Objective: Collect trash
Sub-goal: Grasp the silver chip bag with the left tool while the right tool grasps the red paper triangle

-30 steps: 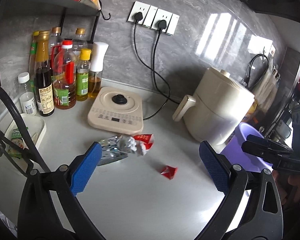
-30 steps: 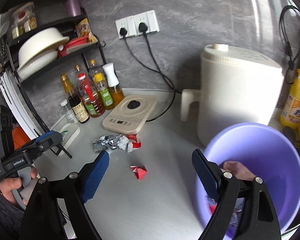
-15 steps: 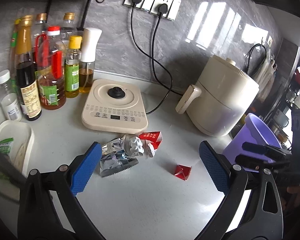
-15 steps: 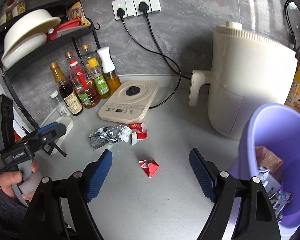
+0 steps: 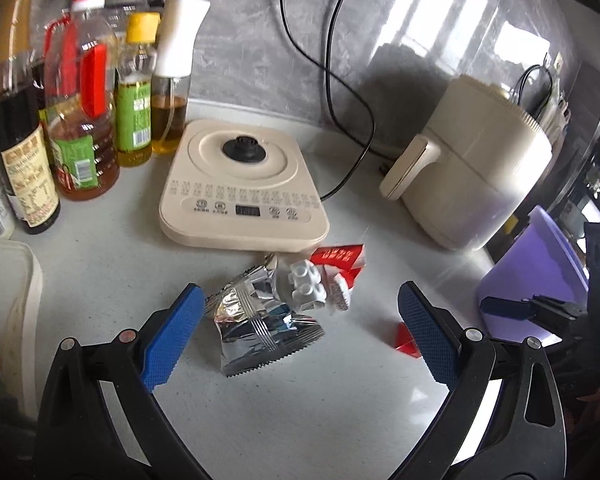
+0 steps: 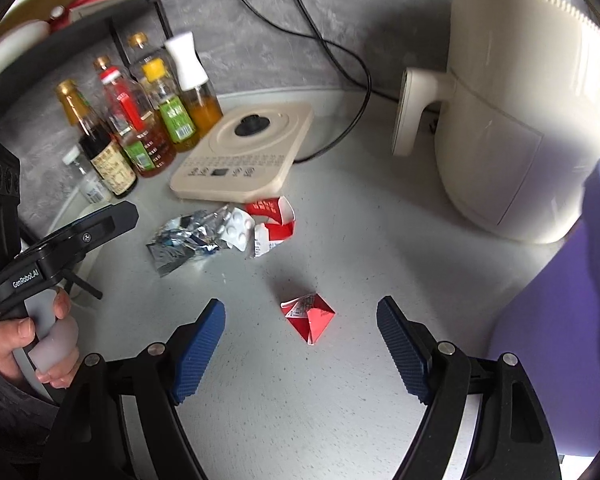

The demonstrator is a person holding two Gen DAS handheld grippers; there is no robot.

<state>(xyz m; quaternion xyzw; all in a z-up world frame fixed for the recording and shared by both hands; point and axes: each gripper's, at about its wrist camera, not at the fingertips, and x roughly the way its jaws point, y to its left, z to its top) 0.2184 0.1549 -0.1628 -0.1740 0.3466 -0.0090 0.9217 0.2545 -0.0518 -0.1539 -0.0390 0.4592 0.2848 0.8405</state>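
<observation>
A crumpled silver foil wrapper (image 5: 260,324) lies on the grey counter with a white blister pack (image 5: 306,286) and a torn red-and-white carton (image 5: 340,260) at its far side. My left gripper (image 5: 298,336) is open and empty, its jaws either side of the wrapper, just above it. A small folded red paper (image 6: 310,316) lies apart to the right. My right gripper (image 6: 300,344) is open and empty, straddling it from the near side. The purple bin (image 6: 572,320) stands at the right; the pile also shows in the right wrist view (image 6: 188,236).
A beige induction cooker (image 5: 240,188) sits behind the trash, with oil and sauce bottles (image 5: 84,120) to its left. A cream air fryer (image 5: 476,172) stands at the right, cords running to the wall. A white tray (image 5: 16,280) lies at the left edge.
Both grippers have moved forward and down toward the counter. The left now frames the foil wrapper; the right now frames the red paper, and the bin has slid to the right edge.
</observation>
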